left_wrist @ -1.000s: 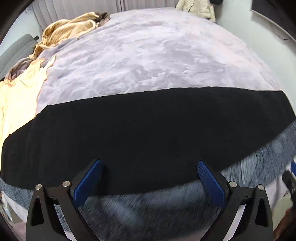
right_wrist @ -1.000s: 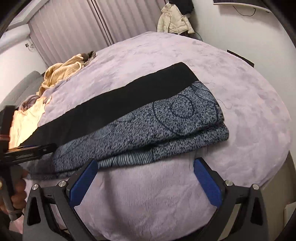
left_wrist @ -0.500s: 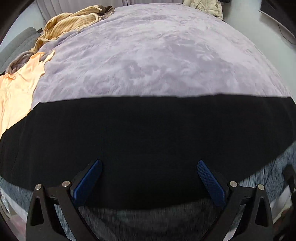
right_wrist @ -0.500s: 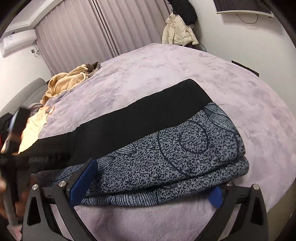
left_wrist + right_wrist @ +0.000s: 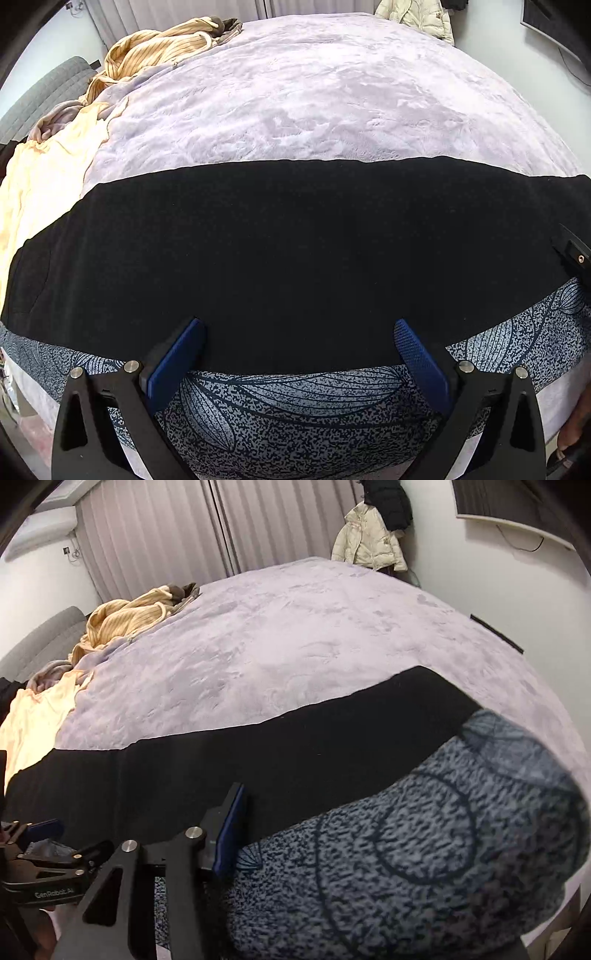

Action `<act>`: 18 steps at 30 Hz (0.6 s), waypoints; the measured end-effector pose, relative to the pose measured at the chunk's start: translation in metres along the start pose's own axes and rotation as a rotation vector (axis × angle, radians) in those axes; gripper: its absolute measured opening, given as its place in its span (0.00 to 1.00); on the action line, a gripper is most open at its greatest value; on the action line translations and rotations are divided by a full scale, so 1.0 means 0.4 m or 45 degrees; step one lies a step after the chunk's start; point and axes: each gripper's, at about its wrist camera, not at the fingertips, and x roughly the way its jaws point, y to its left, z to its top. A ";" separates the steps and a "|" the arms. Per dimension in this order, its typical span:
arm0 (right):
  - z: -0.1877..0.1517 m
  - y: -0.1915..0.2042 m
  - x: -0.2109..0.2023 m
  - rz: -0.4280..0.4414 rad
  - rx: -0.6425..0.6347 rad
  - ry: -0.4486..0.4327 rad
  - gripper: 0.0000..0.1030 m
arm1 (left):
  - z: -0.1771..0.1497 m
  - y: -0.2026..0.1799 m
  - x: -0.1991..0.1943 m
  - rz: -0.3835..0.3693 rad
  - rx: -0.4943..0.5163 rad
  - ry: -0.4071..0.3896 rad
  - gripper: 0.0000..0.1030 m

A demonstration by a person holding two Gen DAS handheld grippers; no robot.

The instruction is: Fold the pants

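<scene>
The pants (image 5: 295,251) lie folded lengthwise across the lilac bed cover (image 5: 332,96), black cloth behind and blue-grey patterned cloth (image 5: 295,406) at the near edge. My left gripper (image 5: 298,325) hangs open over that near edge, its blue pads (image 5: 177,358) wide apart and gripping nothing. It also shows at the lower left of the right wrist view, left gripper (image 5: 37,853). My right gripper (image 5: 295,794) is closing on the patterned end of the pants (image 5: 424,849). The cloth fills the gap, lies against the one visible pad (image 5: 229,834) and hides the other finger.
A striped tan garment (image 5: 155,48) and a pale yellow cloth (image 5: 40,177) lie at the bed's left side by a grey sofa (image 5: 37,642). A cream jacket (image 5: 365,539) hangs by the curtains (image 5: 184,535). The bed edge runs close below the pants.
My right gripper pushed forward onto the patterned end of the pants and its jaws narrowed around the cloth. The left gripper stayed open over the near edge.
</scene>
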 end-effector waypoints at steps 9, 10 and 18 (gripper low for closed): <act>0.011 0.040 -0.024 -0.052 -0.065 -0.006 0.30 | -0.006 0.016 0.020 -0.021 0.026 -0.045 1.00; 0.010 0.048 -0.018 -0.072 -0.085 0.007 0.29 | -0.003 0.014 0.019 -0.014 0.031 -0.041 1.00; 0.002 0.049 -0.021 -0.124 -0.050 0.052 0.29 | 0.068 0.017 -0.027 0.006 -0.018 -0.047 1.00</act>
